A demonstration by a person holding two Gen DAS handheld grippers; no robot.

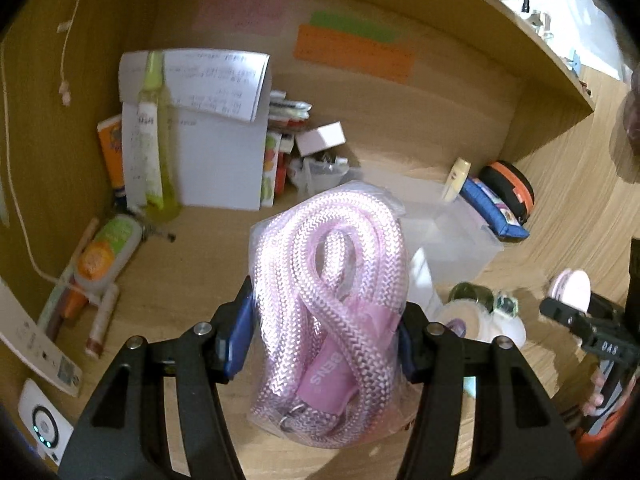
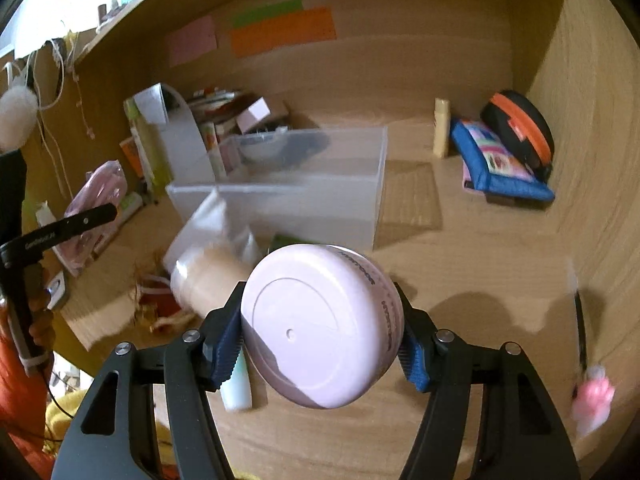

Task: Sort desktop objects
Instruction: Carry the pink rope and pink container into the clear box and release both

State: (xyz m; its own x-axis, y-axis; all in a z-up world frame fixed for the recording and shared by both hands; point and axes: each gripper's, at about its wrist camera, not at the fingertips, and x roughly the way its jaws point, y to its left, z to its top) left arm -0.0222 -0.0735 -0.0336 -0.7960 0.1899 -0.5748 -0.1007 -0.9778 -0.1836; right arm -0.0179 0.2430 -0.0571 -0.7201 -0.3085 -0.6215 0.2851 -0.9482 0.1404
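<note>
A coil of pink braided rope in a clear plastic bag [image 1: 326,312] sits clamped between the blue pads of the left hand-held gripper [image 1: 326,334], whose jaws stand about half open with the pads pressing the bag from both sides; the bag is lifted clear of the wooden counter [image 1: 192,248]. The right hand-held gripper [image 2: 320,334] grips a round pale pink container [image 2: 320,326] by its rim, its flat lid turned toward the camera, jaws likewise about half open and tight on it, held above the counter

Beyond both lies a clear plastic bin [image 2: 304,196], in the middle of the counter. Just in front of it are a beige roll [image 2: 208,280] and a small mint tube [image 2: 238,388]. To the bin's right stand a cream bottle [image 2: 441,128], a blue pouch [image 2: 500,164] and a black case with an orange band [image 2: 520,128]. Against the back panel on the left lean white papers [image 1: 216,152], with a yellow-green bottle [image 1: 154,148] in front of them
</note>
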